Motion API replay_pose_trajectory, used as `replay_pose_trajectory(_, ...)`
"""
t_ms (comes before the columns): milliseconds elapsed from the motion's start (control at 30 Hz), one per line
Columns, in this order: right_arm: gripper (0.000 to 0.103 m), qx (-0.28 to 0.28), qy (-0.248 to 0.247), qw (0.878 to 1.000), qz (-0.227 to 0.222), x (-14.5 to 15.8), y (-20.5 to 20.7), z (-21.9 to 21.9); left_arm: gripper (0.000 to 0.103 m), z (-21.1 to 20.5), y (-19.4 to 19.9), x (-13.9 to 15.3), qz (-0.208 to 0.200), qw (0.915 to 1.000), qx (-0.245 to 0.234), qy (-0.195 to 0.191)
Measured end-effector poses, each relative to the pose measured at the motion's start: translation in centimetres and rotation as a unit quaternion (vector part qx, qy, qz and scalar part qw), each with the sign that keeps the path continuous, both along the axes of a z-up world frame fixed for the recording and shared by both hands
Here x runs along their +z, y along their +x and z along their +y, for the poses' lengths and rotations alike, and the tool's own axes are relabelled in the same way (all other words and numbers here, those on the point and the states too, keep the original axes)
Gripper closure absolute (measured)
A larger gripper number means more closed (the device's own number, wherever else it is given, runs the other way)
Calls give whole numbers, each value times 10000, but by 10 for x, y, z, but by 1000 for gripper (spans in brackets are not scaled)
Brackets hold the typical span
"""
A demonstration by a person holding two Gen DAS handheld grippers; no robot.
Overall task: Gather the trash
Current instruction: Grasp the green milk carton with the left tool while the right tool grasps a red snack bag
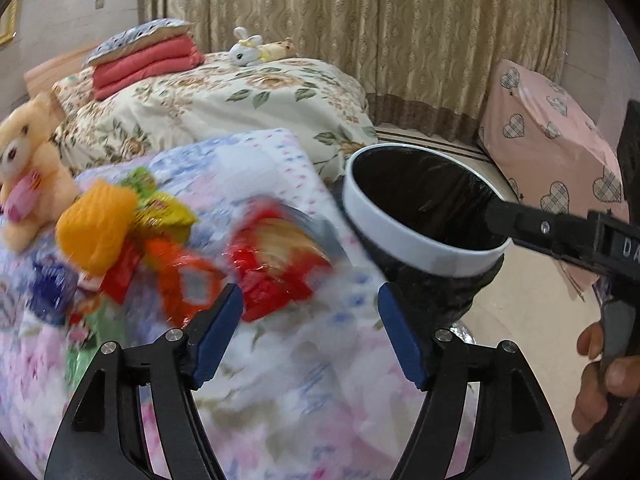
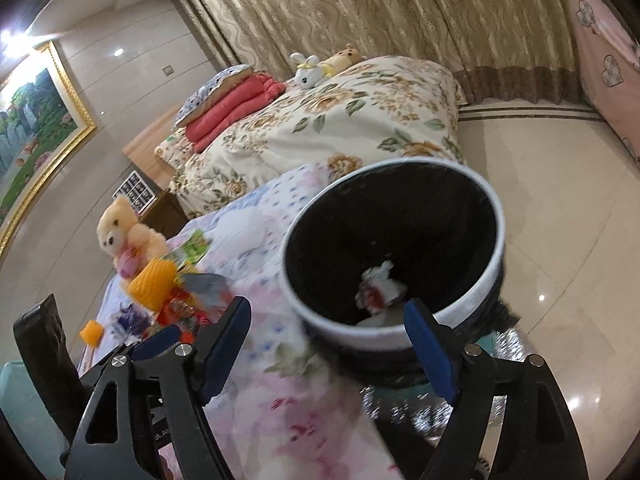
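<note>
A heap of snack wrappers lies on the patterned blanket (image 1: 280, 160): a red wrapper (image 1: 276, 256), an orange one (image 1: 188, 276) and a yellow-green one (image 1: 164, 212). My left gripper (image 1: 310, 296) hovers open just short of the red wrapper, nothing between its blue pads. Right of the heap, at the bed's edge, stands a white-rimmed bin (image 1: 400, 236) with a black liner. In the right wrist view the bin (image 2: 472, 296) holds crumpled trash (image 2: 380, 284). My right gripper (image 2: 328, 344) is open and empty at the bin's near rim. One of its fingers (image 1: 520, 220) reaches over the rim.
An orange knitted thing (image 1: 96, 224) and a cream teddy bear (image 1: 28, 168) sit left of the wrappers. Behind lies a floral quilt (image 1: 240, 96) with folded red bedding (image 1: 144, 64). A pink heart-print cover (image 1: 552, 140) stands right of the bin, on tiled floor (image 2: 560, 200).
</note>
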State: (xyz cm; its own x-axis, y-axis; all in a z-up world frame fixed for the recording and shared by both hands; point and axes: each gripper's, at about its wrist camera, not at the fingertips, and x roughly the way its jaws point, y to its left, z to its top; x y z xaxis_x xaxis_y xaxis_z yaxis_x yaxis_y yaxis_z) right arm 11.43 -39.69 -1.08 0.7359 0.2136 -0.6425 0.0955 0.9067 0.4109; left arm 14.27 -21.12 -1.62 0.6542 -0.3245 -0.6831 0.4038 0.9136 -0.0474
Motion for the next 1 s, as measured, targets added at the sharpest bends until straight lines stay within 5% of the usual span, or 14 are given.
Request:
replay_pose_trajectory(467,22,569,59,9984,-27,-8,-12,64,31,81,-29,4,-95,9976,649,-199)
replay_pose_trajectory(1000,23,1065,46,9941,182,-33,4,120,26,144,-31,-26,315,9895,1401,-145)
